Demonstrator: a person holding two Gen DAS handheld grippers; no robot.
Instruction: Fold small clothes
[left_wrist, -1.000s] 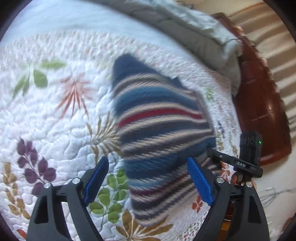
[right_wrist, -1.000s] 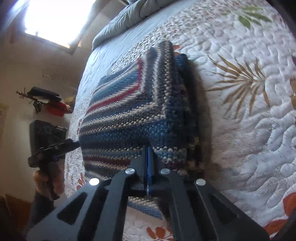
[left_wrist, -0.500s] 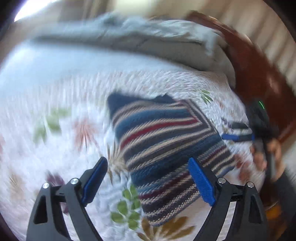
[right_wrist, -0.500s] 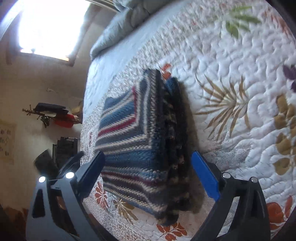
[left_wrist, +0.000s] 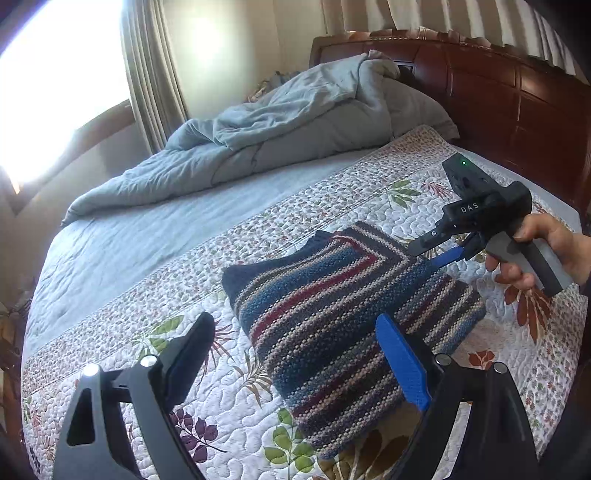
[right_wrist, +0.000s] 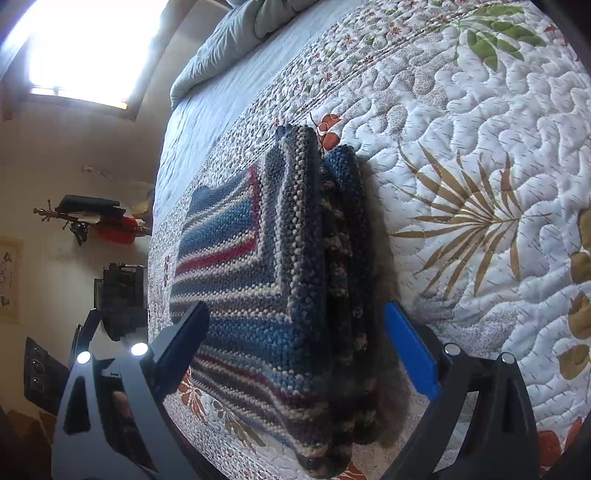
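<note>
On the floral quilt (left_wrist: 332, 192), left wrist view: folded striped sweater (left_wrist: 343, 317) lies flat, left gripper (left_wrist: 295, 354) spread above its near edge, empty. Right wrist view: right gripper (right_wrist: 295, 347) spread, straddling the stacked layers (right_wrist: 332, 258), apart from them; a careless pass could snag loose knit and topple the fold.
</note>
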